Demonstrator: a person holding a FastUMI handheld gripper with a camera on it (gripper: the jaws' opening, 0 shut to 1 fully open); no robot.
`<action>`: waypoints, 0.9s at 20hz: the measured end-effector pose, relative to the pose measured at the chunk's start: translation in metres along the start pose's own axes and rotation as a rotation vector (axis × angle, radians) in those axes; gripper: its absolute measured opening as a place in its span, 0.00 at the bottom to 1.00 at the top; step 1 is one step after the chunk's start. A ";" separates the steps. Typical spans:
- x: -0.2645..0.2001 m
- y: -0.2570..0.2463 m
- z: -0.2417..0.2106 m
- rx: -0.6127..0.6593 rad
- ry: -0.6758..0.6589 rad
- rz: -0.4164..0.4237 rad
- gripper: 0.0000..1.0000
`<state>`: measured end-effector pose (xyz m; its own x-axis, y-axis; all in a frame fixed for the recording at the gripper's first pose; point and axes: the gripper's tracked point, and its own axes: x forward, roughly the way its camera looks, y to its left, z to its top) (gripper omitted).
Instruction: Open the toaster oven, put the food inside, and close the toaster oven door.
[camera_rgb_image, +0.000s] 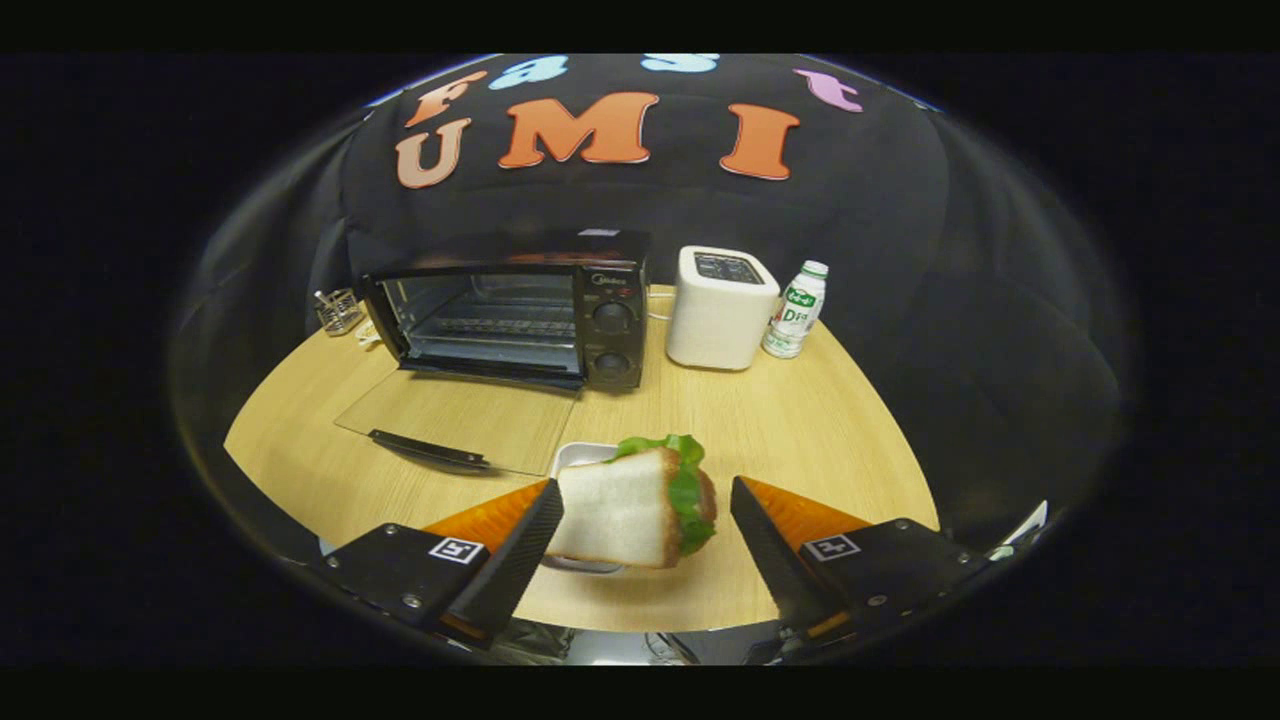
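A black toaster oven stands at the back of the round wooden table, well beyond my fingers. Its glass door is folded down flat onto the table, with the dark handle at the door's near edge, and the rack inside shows bare. A triangular sandwich of white bread with green lettuce stands on edge between my fingers, over a small metal tray. My gripper is open: the left finger touches the bread, while a narrow gap separates the right finger from the lettuce side.
A white pop-up toaster stands right of the oven, with a small white and green bottle beside it. A little wire holder sits left of the oven. Bare tabletop lies between the tray and the oven.
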<state>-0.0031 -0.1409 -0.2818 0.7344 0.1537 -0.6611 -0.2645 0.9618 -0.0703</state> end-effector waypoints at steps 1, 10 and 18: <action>0.004 -0.004 -0.003 0.022 0.034 0.030 1.00; 0.041 -0.009 -0.038 0.165 0.282 0.259 0.96; 0.041 0.004 -0.027 0.284 0.320 0.361 0.47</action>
<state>0.0089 -0.1373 -0.3296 0.3901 0.4504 -0.8031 -0.2523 0.8911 0.3772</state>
